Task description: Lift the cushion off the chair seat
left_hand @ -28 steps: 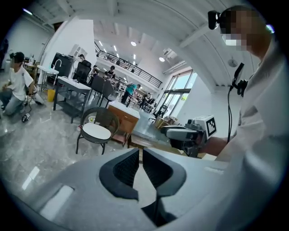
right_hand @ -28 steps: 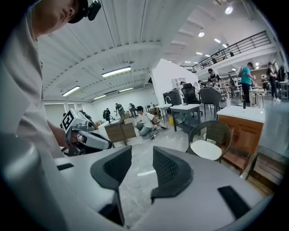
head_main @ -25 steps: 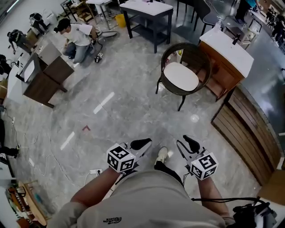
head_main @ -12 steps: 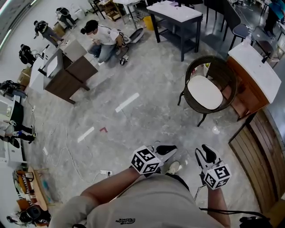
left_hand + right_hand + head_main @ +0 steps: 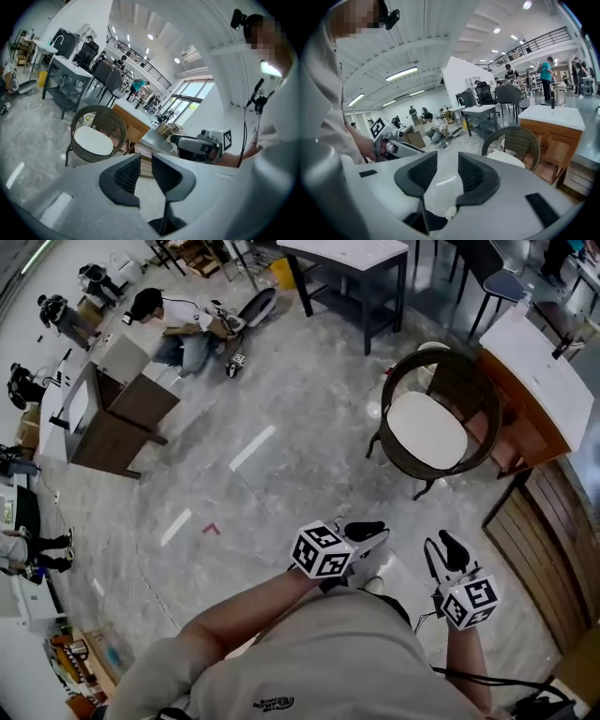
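Left tongs, right tongs: cushion ahead

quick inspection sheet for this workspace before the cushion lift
surface: grey marbled floor, with white tape strips and a red mark
job's things: white cushion lies on the wicker chair seat, untouched
clutter: yellow bin by the dark table
grippers: left gripper jaws narrowly apart, just been opening, nothing between; right gripper open, empty; both short of the chair
cables: thin black cable by the right arm
surroundings: white-topped wooden cabinet beside the chair; crouching person
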{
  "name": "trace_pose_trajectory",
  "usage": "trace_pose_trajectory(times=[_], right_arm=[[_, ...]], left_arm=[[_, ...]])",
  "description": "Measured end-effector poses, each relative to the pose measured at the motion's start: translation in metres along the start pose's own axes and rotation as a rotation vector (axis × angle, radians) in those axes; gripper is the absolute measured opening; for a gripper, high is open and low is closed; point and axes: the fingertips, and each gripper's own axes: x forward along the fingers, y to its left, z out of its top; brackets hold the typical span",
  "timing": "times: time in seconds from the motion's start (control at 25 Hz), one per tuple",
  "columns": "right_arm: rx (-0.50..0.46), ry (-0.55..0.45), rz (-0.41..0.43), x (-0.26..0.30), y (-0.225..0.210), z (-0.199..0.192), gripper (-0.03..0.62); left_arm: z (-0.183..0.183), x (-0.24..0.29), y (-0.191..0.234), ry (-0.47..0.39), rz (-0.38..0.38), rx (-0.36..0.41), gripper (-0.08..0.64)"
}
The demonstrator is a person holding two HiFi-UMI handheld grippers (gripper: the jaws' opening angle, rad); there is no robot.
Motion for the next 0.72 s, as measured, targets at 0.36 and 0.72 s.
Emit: trace_pose_trajectory(times=[0.36,0.72], right_arm=[[0.070,0.051,-0.139,0.082,-0.025,0.038,0.146],[0.097,0.165,-0.131,0.129,-0.087,0.027,0.146]], left_arm=[[0.053,0.024,0.121,0.046,-0.132,-0.127,0.061],[0.030,0.117,0.241,0.058,-0.055,-0.394,0.114]])
